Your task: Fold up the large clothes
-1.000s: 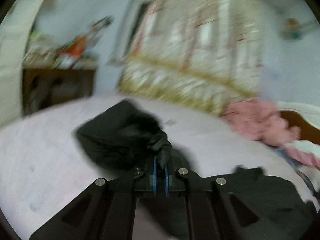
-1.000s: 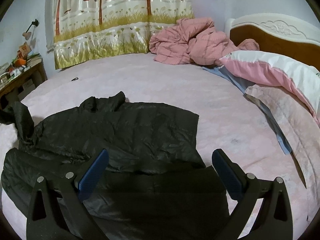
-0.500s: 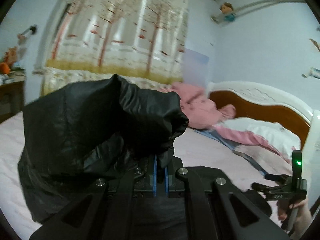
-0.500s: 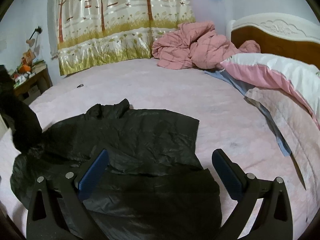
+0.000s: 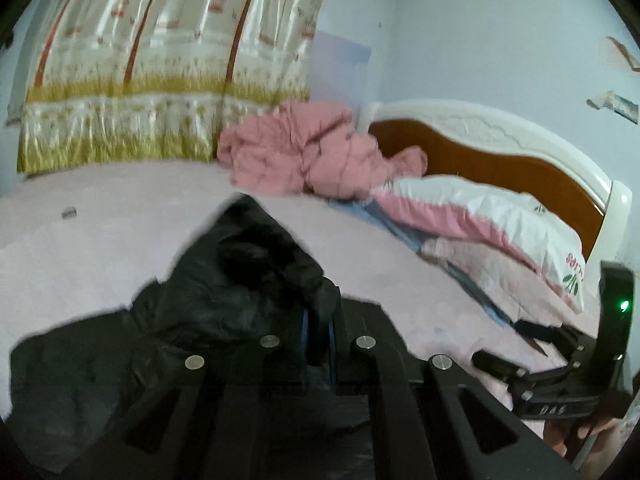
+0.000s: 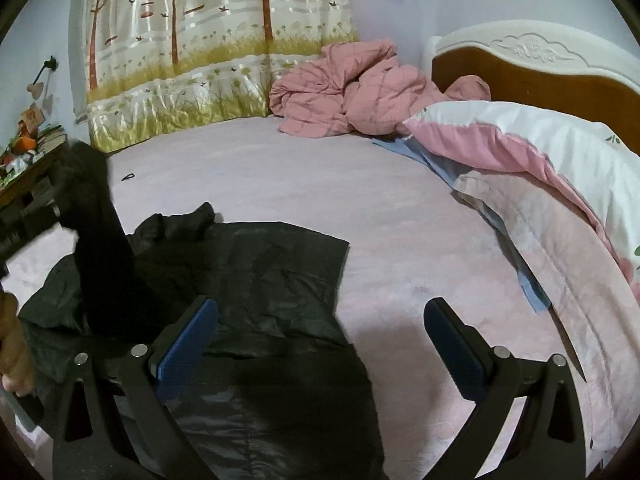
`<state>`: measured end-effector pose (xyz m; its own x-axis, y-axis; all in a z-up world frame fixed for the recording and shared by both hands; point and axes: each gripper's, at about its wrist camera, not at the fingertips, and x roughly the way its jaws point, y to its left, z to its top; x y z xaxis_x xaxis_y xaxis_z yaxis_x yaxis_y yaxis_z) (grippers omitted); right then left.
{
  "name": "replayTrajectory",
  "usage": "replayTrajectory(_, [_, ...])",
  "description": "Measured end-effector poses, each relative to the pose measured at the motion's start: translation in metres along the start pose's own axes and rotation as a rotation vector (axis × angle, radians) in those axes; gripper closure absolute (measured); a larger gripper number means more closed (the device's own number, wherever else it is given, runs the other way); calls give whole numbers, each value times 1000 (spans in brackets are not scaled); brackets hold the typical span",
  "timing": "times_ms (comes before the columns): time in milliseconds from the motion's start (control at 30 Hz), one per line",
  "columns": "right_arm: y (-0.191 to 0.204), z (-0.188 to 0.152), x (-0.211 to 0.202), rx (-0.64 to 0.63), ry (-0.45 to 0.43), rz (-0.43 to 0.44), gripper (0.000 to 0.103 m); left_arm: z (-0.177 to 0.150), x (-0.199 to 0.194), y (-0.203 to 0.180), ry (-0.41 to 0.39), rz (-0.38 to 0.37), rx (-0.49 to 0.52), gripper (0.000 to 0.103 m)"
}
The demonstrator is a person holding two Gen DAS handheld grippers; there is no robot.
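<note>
A black padded jacket lies spread on the pink bed sheet. My left gripper is shut on a bunched fold of the jacket's sleeve, which it holds lifted above the jacket's body. In the right wrist view that lifted sleeve rises at the left edge, beside a person's hand. My right gripper stands open just above the jacket's near edge, with nothing pressed between its blue pads. The right gripper's body shows at the lower right of the left wrist view.
A crumpled pink quilt lies at the far side of the bed. A white and pink pillow rests by the wooden headboard on the right. A printed curtain hangs behind. A cluttered side table stands at the left.
My left gripper has swung to the right with the black sleeve, from the bed's left side to over the jacket's body. The right gripper has stayed open and shifted only slightly.
</note>
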<state>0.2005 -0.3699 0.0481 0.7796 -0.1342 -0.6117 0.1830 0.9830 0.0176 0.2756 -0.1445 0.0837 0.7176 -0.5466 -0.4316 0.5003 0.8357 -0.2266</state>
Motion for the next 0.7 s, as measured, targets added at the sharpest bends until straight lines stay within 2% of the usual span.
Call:
replayTrajectory(67, [-3,-1,2,2,5,-7,1,-10,3,1,40,-17,18,86])
replayTrajectory(100, [-4,-1,3,7,9,-4,1,-16,0,1,48,1,47,81])
replayTrajectory(133, [-6,-2,4,15,15,3,1,-22,-5,2,48,22,69,65])
replayTrajectory(167, [-7,-2,6,22,19,11,1,-28,-13,4,45,56,87,41])
replayTrajectory(200, [-7,-3,7,33,25,24,1,-33,-22,8,37,104,95,33])
replayTrajectory(267, [-7,-4,9,49,34,54,1,-39,-41,15,14,157,103,31])
replayTrajectory(333, [-4,-6,11,62,46,85,1,-43,-59,26,24,145,92,27])
replayTrajectory(433, [7,-10,16,60,66,123,1,-47,-84,48,29,179,52,21])
replayTrajectory(500, [17,-13,19,33,77,136,1,-51,-102,67,18,222,26,21])
replayTrajectory(600, [32,-15,22,-15,76,144,1,-61,-126,101,1,351,17,21])
replayTrajectory(700, [40,-12,30,-44,96,204,1,-68,-146,158,50,535,-86,21])
